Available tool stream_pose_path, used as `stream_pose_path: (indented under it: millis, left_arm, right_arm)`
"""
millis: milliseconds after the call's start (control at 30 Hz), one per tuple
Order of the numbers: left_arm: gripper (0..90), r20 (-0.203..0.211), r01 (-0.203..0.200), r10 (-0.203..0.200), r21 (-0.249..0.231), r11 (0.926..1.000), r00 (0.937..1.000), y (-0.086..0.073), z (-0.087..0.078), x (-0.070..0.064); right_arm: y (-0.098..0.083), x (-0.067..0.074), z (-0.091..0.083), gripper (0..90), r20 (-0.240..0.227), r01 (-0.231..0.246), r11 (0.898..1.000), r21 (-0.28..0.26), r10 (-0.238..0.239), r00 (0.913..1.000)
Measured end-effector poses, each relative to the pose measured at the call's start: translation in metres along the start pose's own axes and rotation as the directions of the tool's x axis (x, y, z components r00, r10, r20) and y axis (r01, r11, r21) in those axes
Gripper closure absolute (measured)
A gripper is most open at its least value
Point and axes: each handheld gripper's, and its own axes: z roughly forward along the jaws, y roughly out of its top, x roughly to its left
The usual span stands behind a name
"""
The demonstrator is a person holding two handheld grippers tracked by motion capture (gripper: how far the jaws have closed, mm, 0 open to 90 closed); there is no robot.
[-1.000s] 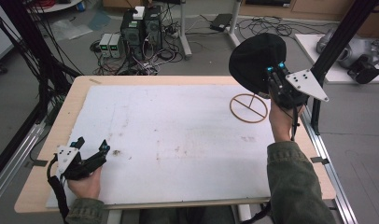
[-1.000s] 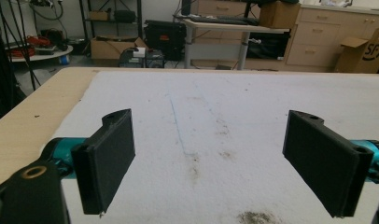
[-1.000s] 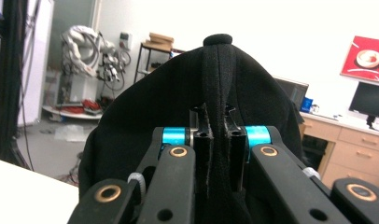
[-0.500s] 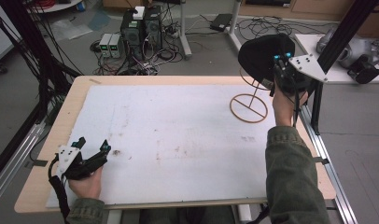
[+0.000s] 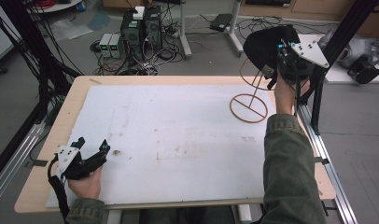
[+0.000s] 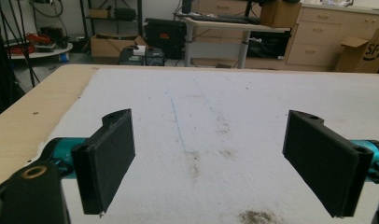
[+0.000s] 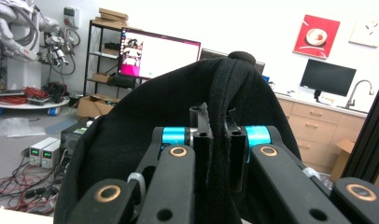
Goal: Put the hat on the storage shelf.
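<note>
- Two grippers are seen: the right gripper (image 7: 219, 140) is clenched on a black fabric cap (image 5: 264, 44), held above a wooden ring stand (image 5: 249, 108).
- Left gripper (image 6: 222, 161) fingers are spread wide over the white-covered surface (image 5: 178, 140).

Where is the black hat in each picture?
High view: black hat at top right, pinched by the right tongs, above the wooden stand.
Right gripper view: centre, big, squeezed between the tongs.
Left gripper view: open left tongs over the white mat.
Shared landmark: grey power boxes on the floor, lower left in the right gripper view.
</note>
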Motion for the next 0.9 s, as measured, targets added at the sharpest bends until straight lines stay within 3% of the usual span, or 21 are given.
stream_pose_path:
  millis: [300, 533, 900]
  left_arm:
    - [17.0, 0.002, -0.006, 0.006, 0.006, 1.0000, 1.0000, -0.001, 0.000, 0.001]
    - [17.1, 0.004, -0.007, 0.007, 0.009, 0.9999, 1.0000, -0.001, 0.000, 0.000]
    - [17.1, 0.007, -0.007, 0.007, 0.010, 0.9999, 1.0000, -0.001, 0.001, 0.000]
  right_arm:
    - [0.013, -0.005, 0.005, 85.9, 0.022, 0.045, 0.999, -0.018, -0.044, 0.9988]
    - [0.019, -0.010, 0.004, 85.8, 0.042, 0.047, 0.999, -0.027, -0.046, 0.9981]
    - [0.019, -0.009, 0.009, 85.6, 0.038, 0.100, 0.995, 0.008, -0.101, 0.9942]
